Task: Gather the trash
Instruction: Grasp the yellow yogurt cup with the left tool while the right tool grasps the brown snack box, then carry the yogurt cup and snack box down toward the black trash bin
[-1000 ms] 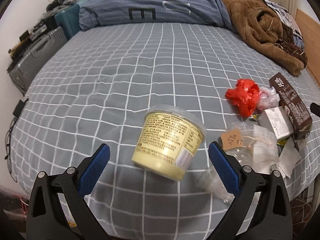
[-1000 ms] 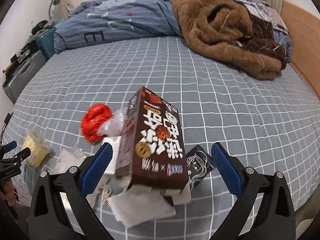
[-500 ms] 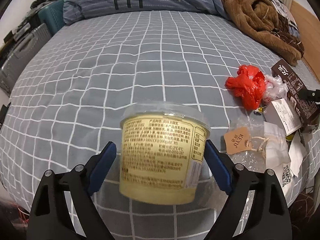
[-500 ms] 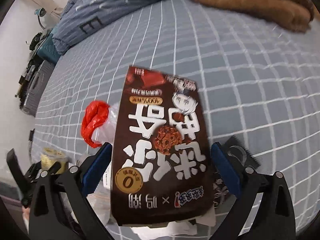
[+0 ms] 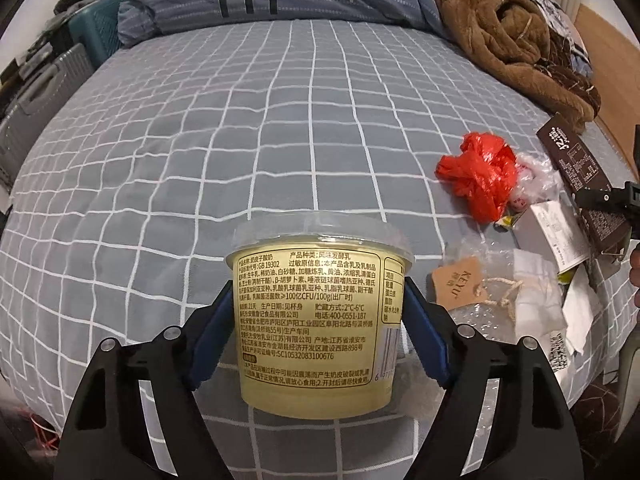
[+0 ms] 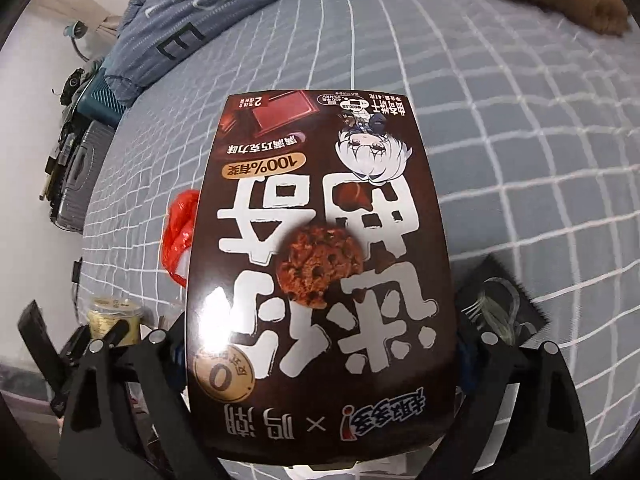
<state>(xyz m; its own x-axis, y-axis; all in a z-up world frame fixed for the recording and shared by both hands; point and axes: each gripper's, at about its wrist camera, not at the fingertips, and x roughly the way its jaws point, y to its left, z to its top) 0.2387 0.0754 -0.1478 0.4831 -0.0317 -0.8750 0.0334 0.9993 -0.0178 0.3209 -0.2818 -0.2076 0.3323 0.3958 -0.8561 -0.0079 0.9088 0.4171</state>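
Now | left tool (image 5: pixel 318 336) clamps yogurt tub (image 5: pixel 320 312) | right tool (image 6: pixel 320 354) seemingly grips cookie box (image 6: pixel 320 256)

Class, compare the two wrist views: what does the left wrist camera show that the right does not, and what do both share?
Left wrist only: the kraft hang tag with string, clear wrappers and a white carton.

Right wrist only: the brown cookie box's printed front and a black packet.

Both: the yogurt cup in the left gripper, red plastic bag, checked bedsheet.
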